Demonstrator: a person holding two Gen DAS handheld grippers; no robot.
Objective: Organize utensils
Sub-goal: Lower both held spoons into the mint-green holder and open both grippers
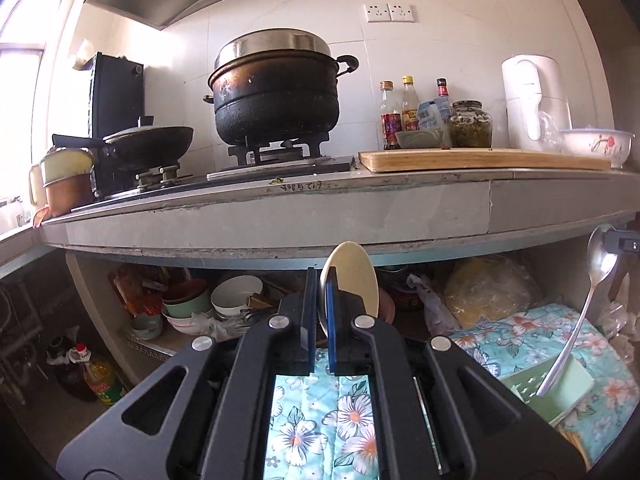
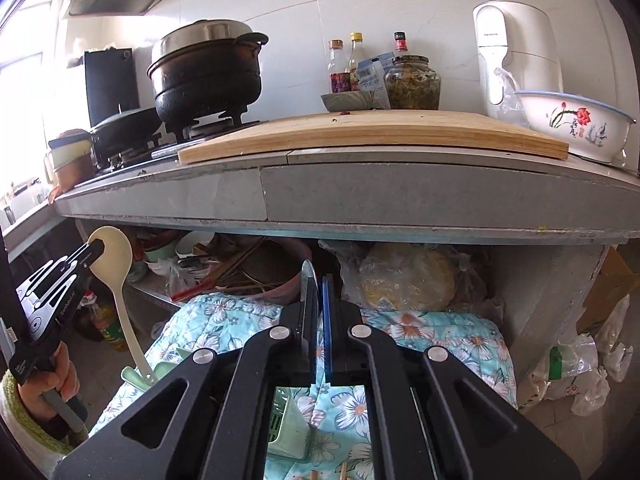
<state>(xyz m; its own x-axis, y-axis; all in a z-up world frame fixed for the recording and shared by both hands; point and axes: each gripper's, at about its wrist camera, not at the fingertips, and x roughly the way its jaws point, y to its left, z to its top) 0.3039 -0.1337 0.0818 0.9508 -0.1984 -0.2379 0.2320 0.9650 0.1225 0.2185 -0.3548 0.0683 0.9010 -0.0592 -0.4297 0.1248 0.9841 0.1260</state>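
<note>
My left gripper (image 1: pixel 319 300) is shut on the bowl of a cream plastic spoon (image 1: pixel 352 274), held upright below the counter edge; it also shows in the right wrist view (image 2: pixel 114 258) with its handle reaching down to a pale green holder (image 2: pixel 138 376). My right gripper (image 2: pixel 319 300) is shut on the bowl of a steel spoon (image 2: pixel 307 280). In the left wrist view the steel spoon (image 1: pixel 600 264) hangs with its handle tip in a green slotted holder (image 1: pixel 552 384) on the floral cloth (image 1: pixel 532 332).
Above is the grey counter (image 1: pixel 280 220) with a black pot (image 1: pixel 276 92), wok (image 1: pixel 152 142), cutting board (image 1: pixel 480 160), bottles and jar (image 1: pixel 470 124), white kettle (image 1: pixel 532 100), flowered bowl (image 1: pixel 596 146). Bowls (image 1: pixel 236 296) and bags sit under the counter.
</note>
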